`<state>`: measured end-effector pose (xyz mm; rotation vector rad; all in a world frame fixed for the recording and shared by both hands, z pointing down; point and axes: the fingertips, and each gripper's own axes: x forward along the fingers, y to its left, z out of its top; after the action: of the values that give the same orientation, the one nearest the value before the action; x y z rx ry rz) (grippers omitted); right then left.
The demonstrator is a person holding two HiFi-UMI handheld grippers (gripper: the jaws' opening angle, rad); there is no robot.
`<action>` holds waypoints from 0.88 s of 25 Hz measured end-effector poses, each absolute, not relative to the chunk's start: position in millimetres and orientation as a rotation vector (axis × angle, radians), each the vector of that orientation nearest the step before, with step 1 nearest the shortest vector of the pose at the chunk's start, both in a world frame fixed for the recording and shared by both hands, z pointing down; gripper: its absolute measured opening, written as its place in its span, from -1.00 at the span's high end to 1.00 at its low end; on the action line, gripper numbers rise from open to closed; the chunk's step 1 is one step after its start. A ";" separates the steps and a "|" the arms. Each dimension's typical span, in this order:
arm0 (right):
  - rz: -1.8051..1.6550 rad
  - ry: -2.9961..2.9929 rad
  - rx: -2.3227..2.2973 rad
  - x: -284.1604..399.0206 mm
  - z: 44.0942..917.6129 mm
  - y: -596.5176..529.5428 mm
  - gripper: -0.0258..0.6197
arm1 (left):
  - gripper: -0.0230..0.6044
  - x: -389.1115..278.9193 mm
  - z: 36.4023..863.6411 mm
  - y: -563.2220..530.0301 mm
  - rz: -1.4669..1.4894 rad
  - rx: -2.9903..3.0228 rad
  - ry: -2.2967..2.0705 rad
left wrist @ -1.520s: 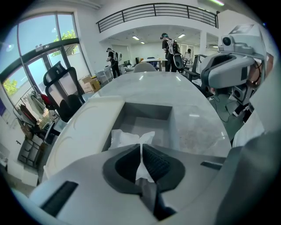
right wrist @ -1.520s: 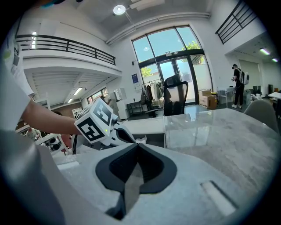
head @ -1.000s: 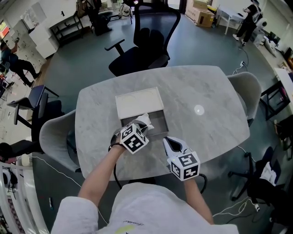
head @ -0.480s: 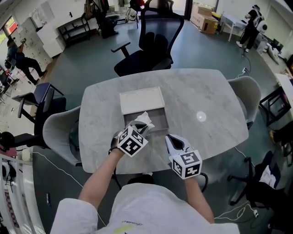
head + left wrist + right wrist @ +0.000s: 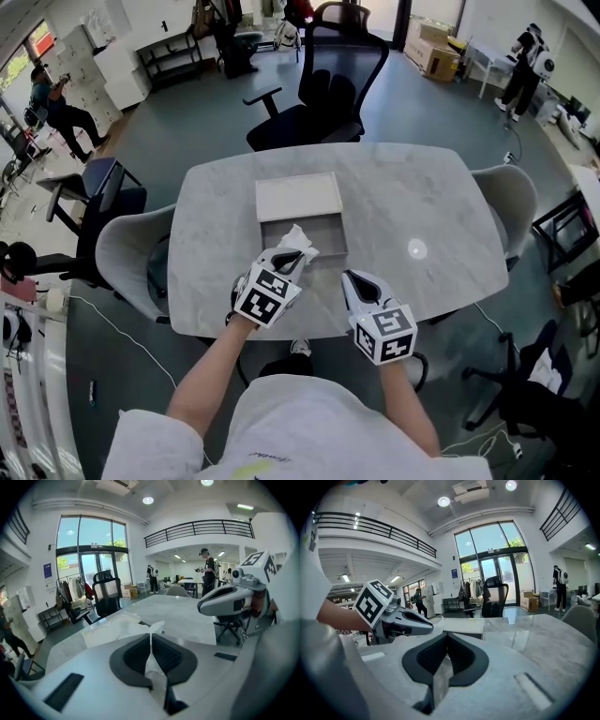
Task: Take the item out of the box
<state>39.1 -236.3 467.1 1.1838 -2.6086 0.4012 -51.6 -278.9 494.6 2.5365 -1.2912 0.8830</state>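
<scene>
An open grey box point(image 5: 325, 239) lies on the marble table point(image 5: 412, 202), its white lid point(image 5: 298, 197) just beyond it. My left gripper point(image 5: 296, 256) hovers at the box's near left corner, shut on a white crumpled sheet point(image 5: 300, 238) that sticks up out of the jaws. In the left gripper view the thin white sheet point(image 5: 156, 626) is pinched between the two dark pads of my left gripper point(image 5: 151, 638), with the white lid point(image 5: 110, 631) behind. My right gripper point(image 5: 349, 279) hangs above the table's near edge, right of the box; its jaws point(image 5: 446, 638) are shut with nothing between them.
A black office chair point(image 5: 323, 89) stands at the far side of the table, with grey chairs at the left point(image 5: 127, 267) and right point(image 5: 511, 202). A bright light spot point(image 5: 417, 249) shows on the table top. People stand far off in the room.
The head view has shifted, so the table sits higher in the picture. Both grippers have drawn slightly toward the near edge. The left one still holds the white sheet.
</scene>
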 end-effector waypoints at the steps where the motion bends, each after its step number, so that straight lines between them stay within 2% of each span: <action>1: 0.393 -2.613 1.177 39.0 465.6 -233.3 0.91 | 0.86 -52.3 491.7 -274.6 0.852 2.524 -1.309; 16: 0.294 -2.677 1.135 40.7 437.5 -192.7 0.91 | 0.86 -65.2 454.6 -207.4 0.425 2.349 -1.562; 22: 0.293 -2.682 1.144 49.4 436.6 -178.8 0.91 | 0.86 -60.6 452.7 -190.7 0.361 2.326 -1.579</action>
<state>49.4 -178.8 436.6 1.1438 -2.6822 0.2931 -60.6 -190.7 452.7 2.3259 -1.5792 0.3607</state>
